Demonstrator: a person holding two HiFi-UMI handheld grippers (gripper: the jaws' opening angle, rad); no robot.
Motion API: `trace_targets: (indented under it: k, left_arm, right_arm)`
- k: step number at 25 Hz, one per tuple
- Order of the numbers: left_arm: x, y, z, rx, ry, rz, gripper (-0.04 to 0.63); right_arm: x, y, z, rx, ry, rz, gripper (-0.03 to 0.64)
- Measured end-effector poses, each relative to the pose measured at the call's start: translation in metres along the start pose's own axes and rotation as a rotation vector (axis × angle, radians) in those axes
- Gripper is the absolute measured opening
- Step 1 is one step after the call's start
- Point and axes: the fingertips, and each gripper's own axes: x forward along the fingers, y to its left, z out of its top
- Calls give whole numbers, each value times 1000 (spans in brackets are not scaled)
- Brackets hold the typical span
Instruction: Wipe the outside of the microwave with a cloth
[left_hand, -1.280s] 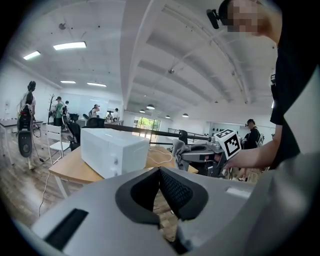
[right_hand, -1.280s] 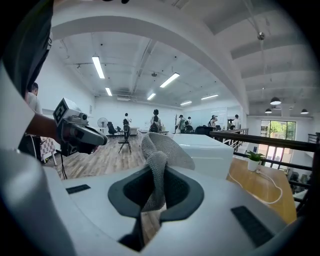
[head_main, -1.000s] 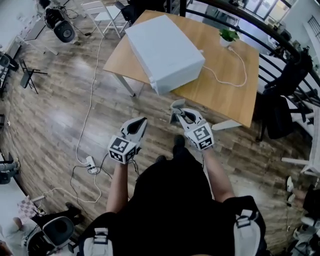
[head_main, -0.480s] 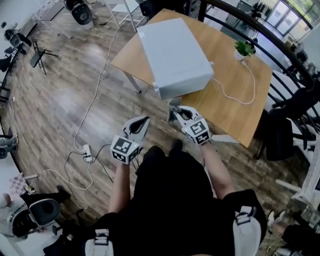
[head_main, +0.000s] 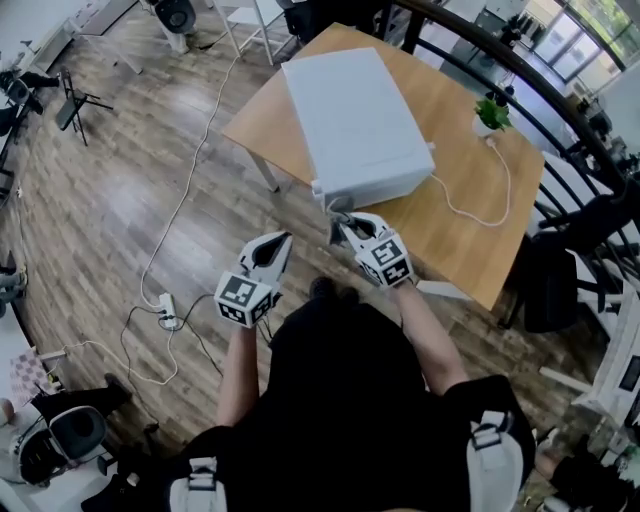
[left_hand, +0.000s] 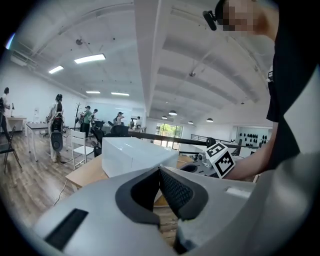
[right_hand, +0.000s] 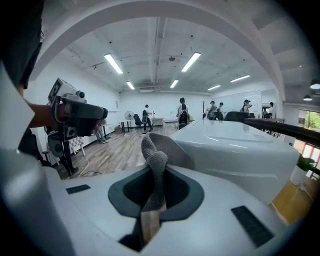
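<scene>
Head view: right hand-held gripper (head_main: 342, 224) pinches cloth (right_hand: 155, 146) by microwave (head_main: 355, 115); left (head_main: 279, 244) seemingly closed.

I found open floor (head_main: 110, 210) left of the table (head_main: 460, 250) | microwave (head_main: 355, 115) blocked straight ahead | cable (head_main: 507, 190) crossed the tabletop beside it

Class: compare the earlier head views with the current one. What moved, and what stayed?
The person stepped towards the table, bringing the right gripper close to the near corner of the microwave. Its fingers stay shut on the cloth; the left gripper stays shut and empty.
</scene>
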Motion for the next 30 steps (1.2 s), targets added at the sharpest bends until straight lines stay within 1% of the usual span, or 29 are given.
trace_targets:
  k: [4, 7, 9, 11, 15, 20, 23, 25, 30]
  left_arm:
    - [14, 14, 7, 15, -25, -41, 2]
    - [20, 28, 2, 22, -29, -62, 2]
    - [22, 34, -2, 18, -25, -78, 2]
    - [22, 38, -5, 17, -14, -98, 2]
    - [28, 47, -4, 40, 15, -128, 2]
    - [40, 59, 4, 56, 6, -117, 2]
    - [43, 61, 8, 36, -7, -114, 2]
    - [49, 59, 7, 38, -1, -122, 2]
    - [61, 52, 8, 27, 1, -131, 2]
  right_arm:
    - [14, -8, -1, -2, 12, -37, 29]
    - [27, -8, -4, -1, 22, -51, 29]
    - [35, -10, -5, -5, 20, -67, 29]
    - [40, -9, -5, 20, 31, -75, 29]
    - [49, -16, 2, 44, 19, -103, 29]
    - [51, -23, 0, 69, -35, -97, 29]
    - [50, -21, 1, 65, -20, -82, 29]
    - [48, -22, 2, 53, -10, -73, 29]
    - [38, -33, -1, 67, -17, -76, 29]
